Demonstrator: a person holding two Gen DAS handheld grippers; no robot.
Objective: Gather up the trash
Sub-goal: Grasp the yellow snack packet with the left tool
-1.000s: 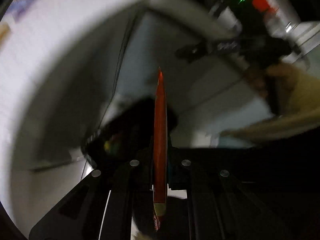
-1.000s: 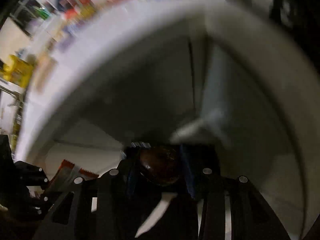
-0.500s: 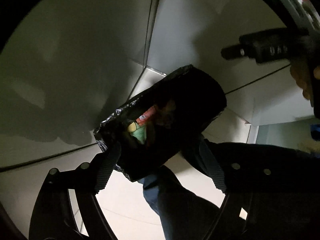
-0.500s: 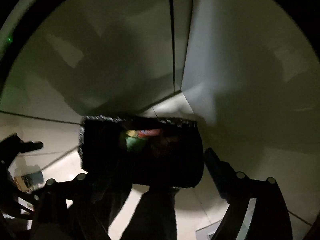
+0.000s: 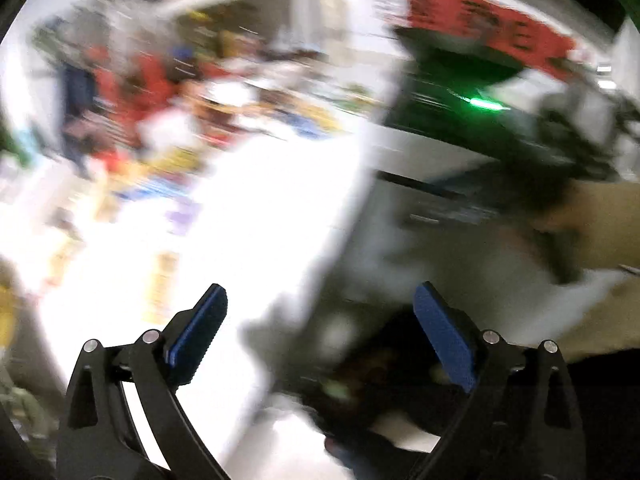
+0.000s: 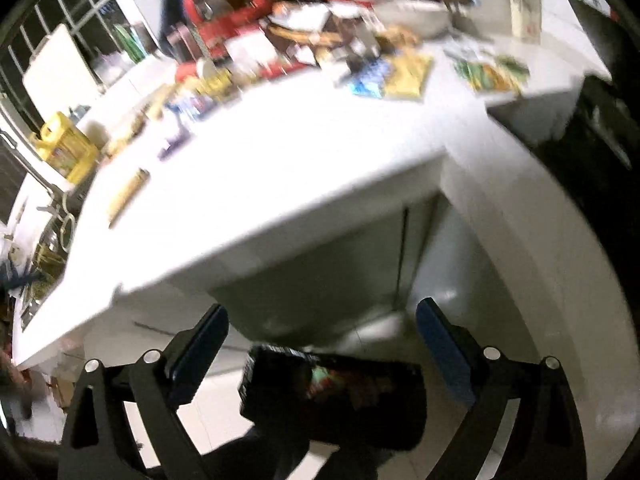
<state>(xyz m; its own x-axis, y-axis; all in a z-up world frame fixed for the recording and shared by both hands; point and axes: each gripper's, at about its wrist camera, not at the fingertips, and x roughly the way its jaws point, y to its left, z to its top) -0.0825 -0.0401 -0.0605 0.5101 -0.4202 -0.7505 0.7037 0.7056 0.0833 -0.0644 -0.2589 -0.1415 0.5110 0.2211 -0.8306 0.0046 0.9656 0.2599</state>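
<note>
A black-lined trash bin (image 6: 340,400) with wrappers inside stands on the floor below the white counter (image 6: 280,168). It shows blurred in the left wrist view (image 5: 372,380). My left gripper (image 5: 320,320) is open and empty, above the bin. My right gripper (image 6: 322,336) is open and empty, above the bin's mouth. Loose wrappers lie on the counter: a tan one (image 6: 128,194), a purple one (image 6: 174,142), a yellow one (image 6: 406,76) and a green one (image 6: 492,72).
The counter's back is crowded with bottles, boxes and a bowl (image 6: 412,16). A yellow jug (image 6: 66,148) stands at the left by a sink (image 6: 48,248). A dark appliance (image 6: 600,120) is at the right. The other hand and gripper (image 5: 560,200) show blurred.
Both grippers have lifted from down by the bin up to counter height. A second ago each was shut on a piece of trash; both have been open and empty since half a second ago.
</note>
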